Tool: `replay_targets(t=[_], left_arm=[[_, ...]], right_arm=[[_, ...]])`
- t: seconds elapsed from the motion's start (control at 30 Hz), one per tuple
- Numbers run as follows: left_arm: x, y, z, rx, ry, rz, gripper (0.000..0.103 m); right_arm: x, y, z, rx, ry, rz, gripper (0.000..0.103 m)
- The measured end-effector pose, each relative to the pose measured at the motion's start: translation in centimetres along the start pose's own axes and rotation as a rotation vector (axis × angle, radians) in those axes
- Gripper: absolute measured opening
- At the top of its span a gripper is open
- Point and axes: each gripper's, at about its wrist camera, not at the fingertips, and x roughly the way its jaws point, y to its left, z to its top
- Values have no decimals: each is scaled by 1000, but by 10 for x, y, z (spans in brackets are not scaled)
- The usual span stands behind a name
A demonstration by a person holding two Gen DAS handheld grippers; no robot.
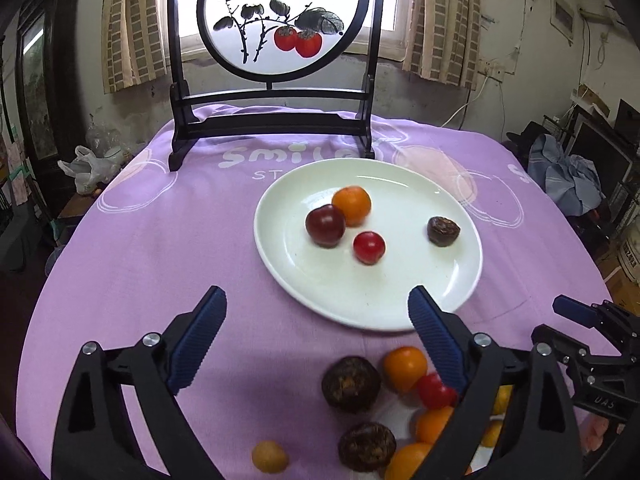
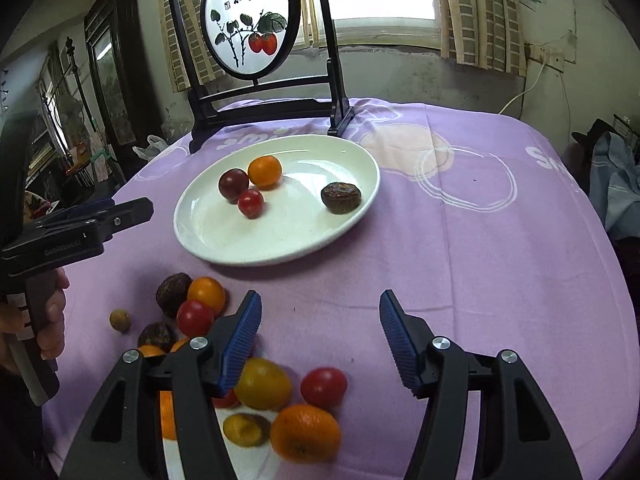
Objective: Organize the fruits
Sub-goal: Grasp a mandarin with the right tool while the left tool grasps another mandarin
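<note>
Your left hand-held gripper is spread wide with nothing between its blue pads; it hangs over the purple cloth on the counter, just short of the near rim of the white plate. Its right pad overlaps that rim in the left wrist view, but you cannot tell from here whether it touches.

On the plate lie 4 fruits: an orange touching a dark red plum, a small red tomato just in front of them, and a dark wrinkled fruit apart on the right side. All 4 sit beyond your left pads.

The loose pile lies on the cloth below and to the right of the left hand-held gripper: 2 dark wrinkled fruits, several oranges, a red tomato partly behind the right finger, and a small yellow-brown fruit off to the left.

Your right hand-held gripper is also released, jaws apart and empty, above bare cloth. The plate lies ahead of it and to the left. Near its left finger are a yellow fruit, a red tomato, a blurred orange and a small yellow fruit; none of them is between the pads.

In the right wrist view your hand grips the left tool's handle at the left edge. A painted screen stands at the far end of the counter.
</note>
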Motion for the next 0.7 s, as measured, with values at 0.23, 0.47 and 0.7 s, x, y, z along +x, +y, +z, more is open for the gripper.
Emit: replay_targets(t=[0.23, 0.47, 0.7], left_arm=[[-24, 16, -47, -59, 15, -20, 93], [-28, 22, -67, -75, -11, -15, 93], [-21, 21, -71, -40, 1, -39, 93]], right_arm=[[-22, 6, -49, -49, 41, 16, 62], [-22, 13, -66, -63, 57, 17, 62], [-1, 10, -71, -42, 119, -5, 62]])
